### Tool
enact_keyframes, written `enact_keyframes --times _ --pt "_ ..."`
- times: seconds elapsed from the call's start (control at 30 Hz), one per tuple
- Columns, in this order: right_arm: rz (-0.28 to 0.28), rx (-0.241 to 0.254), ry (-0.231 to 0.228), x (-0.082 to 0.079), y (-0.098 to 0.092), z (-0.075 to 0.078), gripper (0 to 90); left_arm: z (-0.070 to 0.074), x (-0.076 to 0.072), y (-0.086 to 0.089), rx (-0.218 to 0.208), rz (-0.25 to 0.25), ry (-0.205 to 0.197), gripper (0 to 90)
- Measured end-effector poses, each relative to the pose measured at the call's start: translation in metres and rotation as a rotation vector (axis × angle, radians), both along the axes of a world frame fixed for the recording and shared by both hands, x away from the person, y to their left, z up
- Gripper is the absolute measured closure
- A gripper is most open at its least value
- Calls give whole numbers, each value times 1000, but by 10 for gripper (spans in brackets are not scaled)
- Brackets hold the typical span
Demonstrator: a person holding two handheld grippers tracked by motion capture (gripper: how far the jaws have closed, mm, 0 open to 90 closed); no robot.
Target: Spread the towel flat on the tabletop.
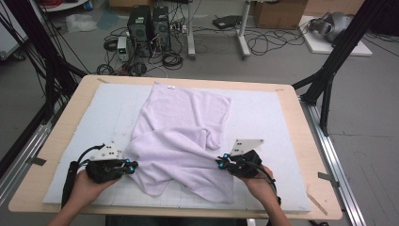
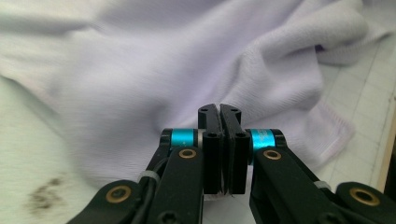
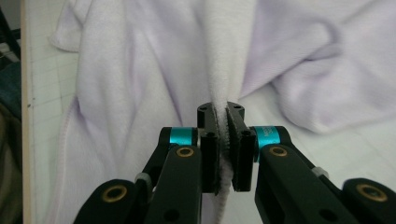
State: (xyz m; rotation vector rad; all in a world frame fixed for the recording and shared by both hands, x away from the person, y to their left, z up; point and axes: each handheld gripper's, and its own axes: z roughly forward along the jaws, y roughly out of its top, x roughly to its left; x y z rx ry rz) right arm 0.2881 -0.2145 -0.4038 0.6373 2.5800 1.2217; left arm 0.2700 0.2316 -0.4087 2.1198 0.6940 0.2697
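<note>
2 computer towers (image 1: 149, 29), perhaps a cardboard box (image 1: 278, 13), behind.

A fold of the soft purple towel (image 3: 154, 60) is pinched between the two black jaws of the right gripper (image 3: 222, 122). The white mat (image 3: 345, 154) is seen underneath.

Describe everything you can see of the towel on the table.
The towel is pale lilac terry cloth with a stitched hem, rumpled and partly folded over itself on the white mat. A small white tag sits at its far edge. The right gripper is shut on a pinched ridge of it; the left gripper is closed at its near left edge, with cloth barely visible between the fingers.
</note>
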Motion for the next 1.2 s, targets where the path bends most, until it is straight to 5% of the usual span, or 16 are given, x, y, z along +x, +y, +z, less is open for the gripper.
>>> enact_keyframes --times 0.23,0.43,0.53,0.67,0.8,0.93,1.03,1.2 --pt "-77 -48 -50 14 -18 11 852 11 27 -2 -5 68 -38 874" --pt "-138 -120 10 47 -18 -11 851 -6 66 -17 44 105 10 873" --pt "-133 -132 47 56 -16 -23 841 -12 73 -20 50 104 41 863" --pt "-142 -100 20 51 -16 -18 744 -4 67 -11 28 111 33 750" --pt "-136 -11 -35 35 -22 -1 690 10 52 -2 20 99 -2 657" --pt "-88 38 -71 17 -19 7 663 13 29 -7 2 40 -10 621" --pt "-11 57 -54 5 -10 1 626 7 16 -17 0 -21 5 621" --pt "101 2 9 -7 12 -20 563 -15 10 -39 38 -93 60 616"
